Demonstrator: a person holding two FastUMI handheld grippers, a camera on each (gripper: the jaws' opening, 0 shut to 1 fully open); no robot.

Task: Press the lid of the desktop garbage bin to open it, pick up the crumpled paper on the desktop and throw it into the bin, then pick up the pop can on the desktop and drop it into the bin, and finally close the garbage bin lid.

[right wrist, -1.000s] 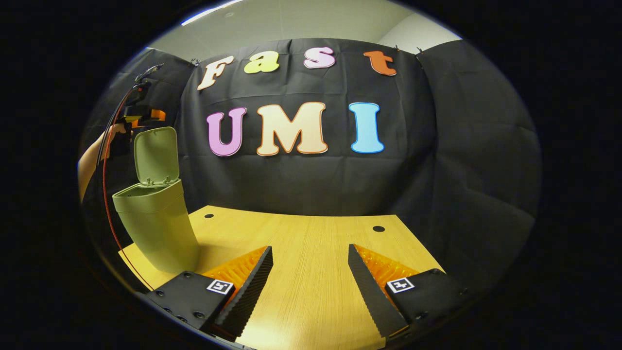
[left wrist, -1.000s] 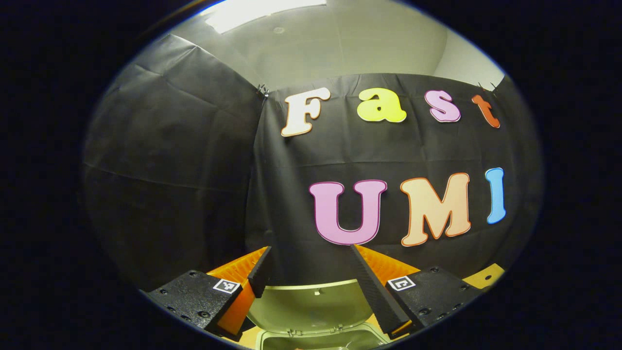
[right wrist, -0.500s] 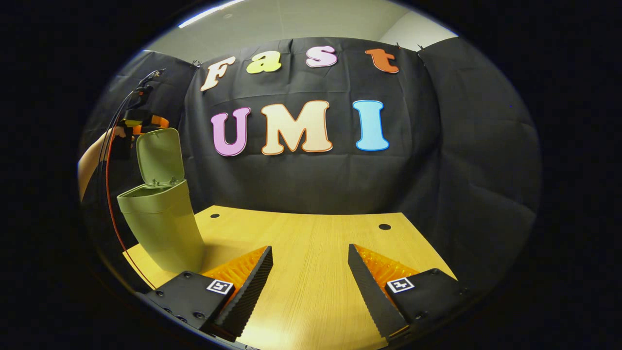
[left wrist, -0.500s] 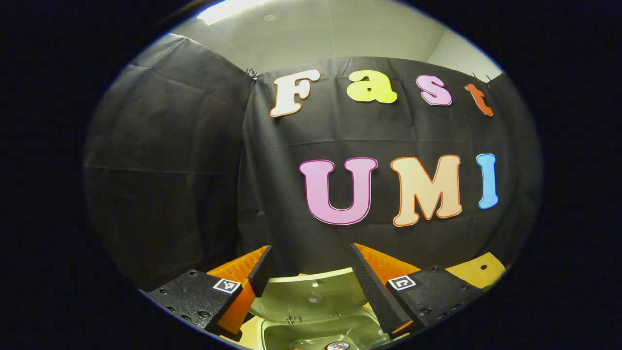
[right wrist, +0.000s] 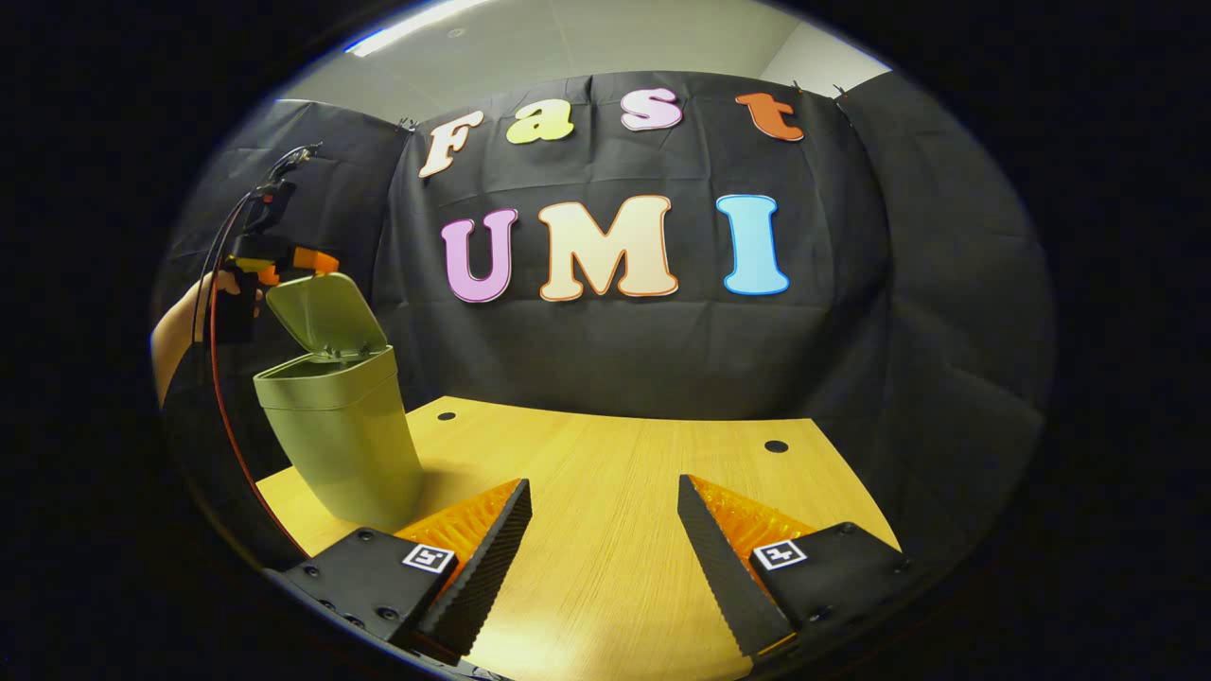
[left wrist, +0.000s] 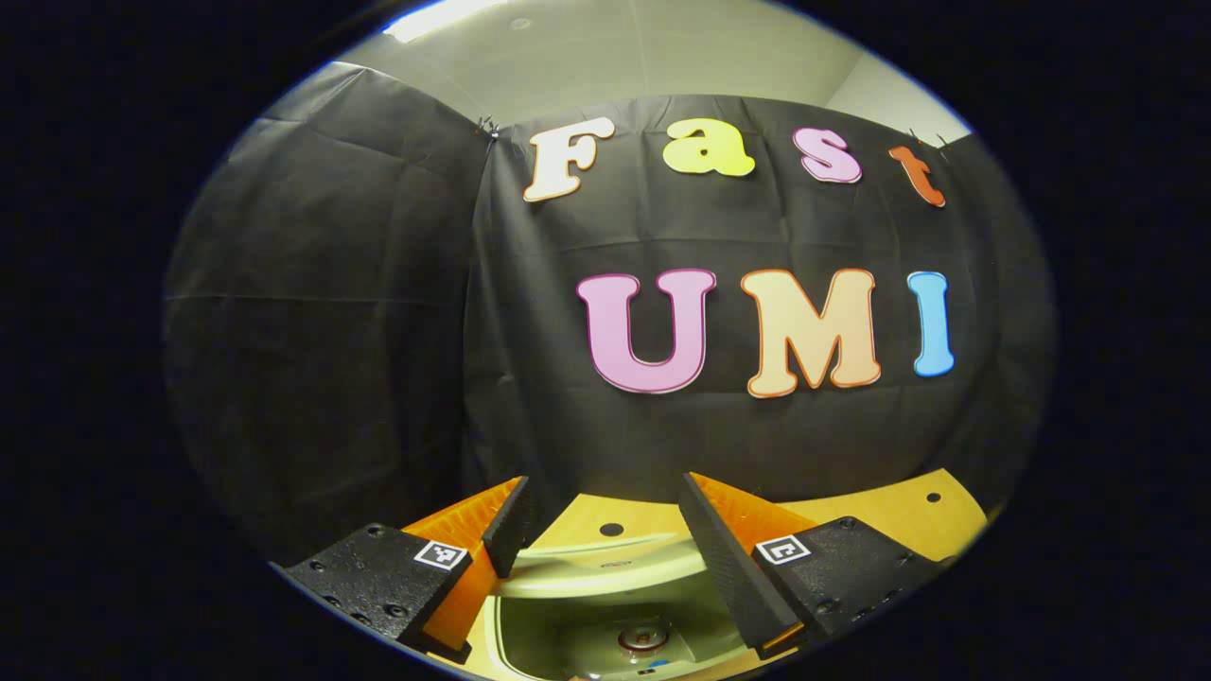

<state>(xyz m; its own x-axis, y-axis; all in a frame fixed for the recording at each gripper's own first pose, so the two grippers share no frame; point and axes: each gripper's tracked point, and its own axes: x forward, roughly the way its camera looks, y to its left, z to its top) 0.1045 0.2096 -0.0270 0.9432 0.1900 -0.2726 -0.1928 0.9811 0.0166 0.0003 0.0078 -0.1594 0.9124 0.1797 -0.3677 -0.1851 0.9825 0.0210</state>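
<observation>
The green bin (right wrist: 345, 445) stands at the table's left side, its lid (right wrist: 326, 317) tilted about halfway down over the opening. My left gripper (right wrist: 289, 260), held by a hand (right wrist: 199, 307), rests against the lid's top edge from behind. In the left gripper view, that gripper (left wrist: 603, 487) is open, and the lid's edge (left wrist: 605, 560) lies between and below its fingers. Inside the bin (left wrist: 568, 634) lies the pop can's round top (left wrist: 643, 638). My right gripper (right wrist: 605, 515) hovers open over the wooden table (right wrist: 605, 473), holding nothing.
The tabletop has small dark holes (right wrist: 776, 445) near its back edge. Black cloth walls close the booth behind and on both sides. A red cable (right wrist: 222, 397) hangs from the left gripper down past the bin.
The lid has swung from upright to about half closed. The left gripper has tipped forward and down with it, so the bin's inside and the can now show. The right gripper barely moved.
</observation>
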